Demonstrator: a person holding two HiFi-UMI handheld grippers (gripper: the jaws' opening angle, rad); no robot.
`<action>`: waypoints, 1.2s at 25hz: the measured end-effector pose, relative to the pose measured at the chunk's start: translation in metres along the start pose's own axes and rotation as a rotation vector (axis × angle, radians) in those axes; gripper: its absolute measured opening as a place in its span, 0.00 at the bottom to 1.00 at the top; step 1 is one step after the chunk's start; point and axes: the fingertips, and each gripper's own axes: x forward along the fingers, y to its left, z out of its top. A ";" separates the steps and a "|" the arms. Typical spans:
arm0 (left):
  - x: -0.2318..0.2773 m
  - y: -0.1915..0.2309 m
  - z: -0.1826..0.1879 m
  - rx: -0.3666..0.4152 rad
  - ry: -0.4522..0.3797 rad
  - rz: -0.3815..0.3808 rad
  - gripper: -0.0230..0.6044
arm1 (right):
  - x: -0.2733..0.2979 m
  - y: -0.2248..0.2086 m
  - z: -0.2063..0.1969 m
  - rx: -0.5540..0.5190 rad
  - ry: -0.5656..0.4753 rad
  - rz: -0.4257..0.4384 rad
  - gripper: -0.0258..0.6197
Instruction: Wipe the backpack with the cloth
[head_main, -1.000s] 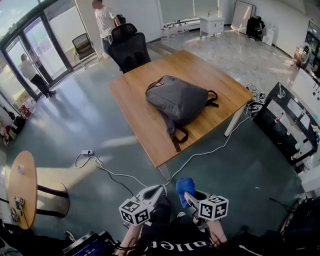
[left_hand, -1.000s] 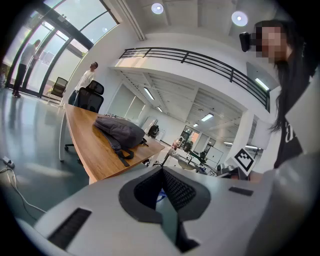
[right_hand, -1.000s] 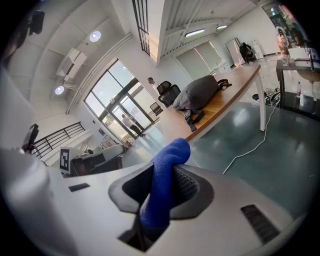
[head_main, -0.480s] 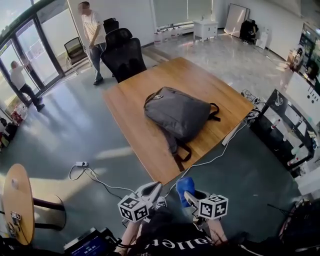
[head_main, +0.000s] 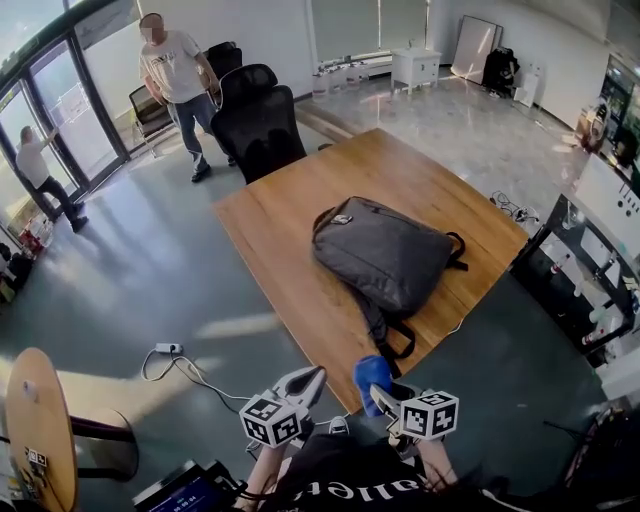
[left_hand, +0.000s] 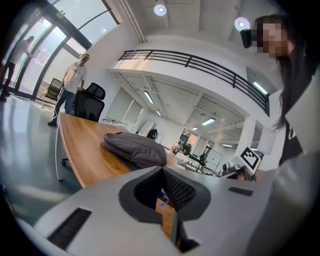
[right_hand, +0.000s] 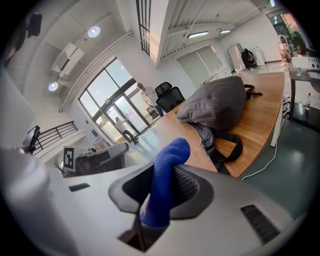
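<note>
Wooden square table (head_main: 270, 230) carries the soft grey fabric backpack (head_main: 385, 255), which lies flat near the front corner with its black straps (head_main: 395, 335) trailing toward the edge. It looks limp and light enough to slide under a wipe, so pinning it by the top handle or a strap would likely steady it. The left gripper (head_main: 305, 378) hangs short of the table, jaws together on nothing. The right gripper (head_main: 380, 385) is clamped on the floppy blue cloth (head_main: 368, 370), with a fold poking up past its jaws.
</note>
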 end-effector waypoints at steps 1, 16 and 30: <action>0.000 0.007 0.001 -0.006 0.001 0.001 0.04 | 0.006 0.001 0.002 -0.007 0.008 -0.001 0.19; 0.023 0.069 0.014 -0.081 -0.003 0.079 0.04 | 0.083 -0.015 0.062 -0.109 0.111 0.026 0.19; 0.076 0.110 0.035 -0.155 -0.057 0.243 0.04 | 0.227 -0.035 0.178 -0.365 0.265 0.115 0.19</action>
